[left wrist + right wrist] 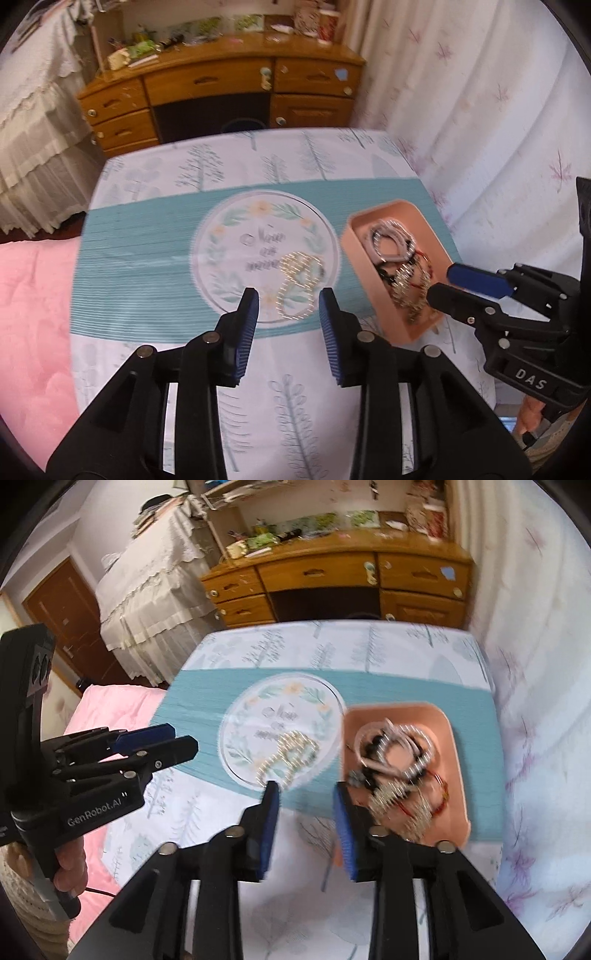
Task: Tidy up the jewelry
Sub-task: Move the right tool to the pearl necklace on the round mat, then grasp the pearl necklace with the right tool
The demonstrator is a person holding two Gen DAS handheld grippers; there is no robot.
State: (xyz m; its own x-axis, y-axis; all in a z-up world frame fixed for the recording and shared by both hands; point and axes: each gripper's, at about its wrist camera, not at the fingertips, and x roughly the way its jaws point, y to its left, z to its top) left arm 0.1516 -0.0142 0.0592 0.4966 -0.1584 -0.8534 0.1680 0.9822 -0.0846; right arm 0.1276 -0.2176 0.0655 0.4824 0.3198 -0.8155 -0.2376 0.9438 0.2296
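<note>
A pale beaded necklace (299,284) (288,753) lies coiled on the round floral print in the middle of the tablecloth. To its right stands a pink tray (354,236) (456,738) holding a tangle of jewelry (393,243) (399,757): white rings, a beaded bracelet, gold and red chains. My left gripper (288,299) (181,738) hovers above the table just short of the necklace, open, with nothing between its blue pads. My right gripper (304,794) (439,280) hangs over the tray's near left corner, also open and holding nothing.
The table (147,258) wears a white and teal tree-print cloth. A pink quilt (33,302) lies at the left and a white flowered curtain (480,129) hangs at the right. Behind stands a cluttered wooden desk (221,81) with drawers. A hand (70,871) grips the left handle.
</note>
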